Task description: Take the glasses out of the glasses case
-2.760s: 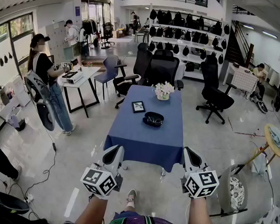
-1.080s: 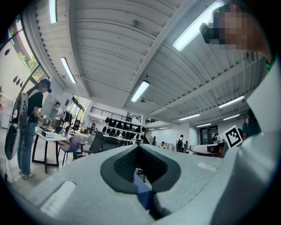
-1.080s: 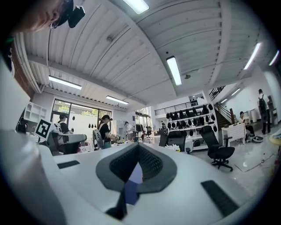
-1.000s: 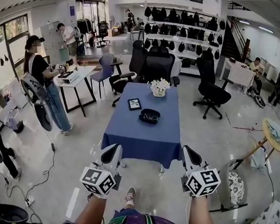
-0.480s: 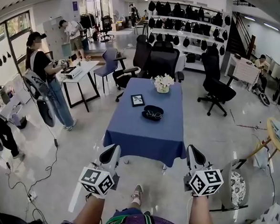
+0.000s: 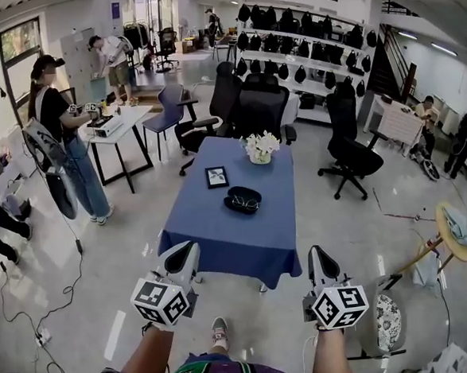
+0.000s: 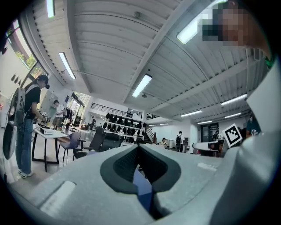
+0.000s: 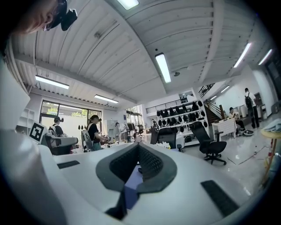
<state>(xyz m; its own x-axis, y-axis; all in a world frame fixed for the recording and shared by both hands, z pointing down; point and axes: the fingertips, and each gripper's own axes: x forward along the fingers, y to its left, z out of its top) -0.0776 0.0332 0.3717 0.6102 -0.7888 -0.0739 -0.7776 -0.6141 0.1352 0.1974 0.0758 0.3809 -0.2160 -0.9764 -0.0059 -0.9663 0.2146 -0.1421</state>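
Observation:
A dark glasses case [image 6: 242, 199] lies open on the blue-clothed table [image 6: 221, 238], with a pair of glasses [image 6: 243, 202] resting inside it. The table stands a few steps ahead of me. My left gripper [image 6: 183, 258] and right gripper [image 6: 318, 260] hang low in front of my forearms, well short of the table's near edge. Both have their jaws together with nothing between them. In the left gripper view the left gripper [image 7: 138, 147] shows only a sliver of blue cloth past it. The right gripper [image 8: 138, 145] shows the same in the right gripper view.
A small framed picture [image 6: 215, 176] and a bunch of white flowers [image 6: 259, 148] share the table. Black office chairs [image 6: 261, 104] stand behind it. A person [image 6: 59, 146] stands by a white side table [image 6: 117, 122] at the left. A cable trails over the floor at the left.
The view has shifted, so the table now sits a little further left in the head view. Both grippers stay low and shut. A person at the far left has walked on.

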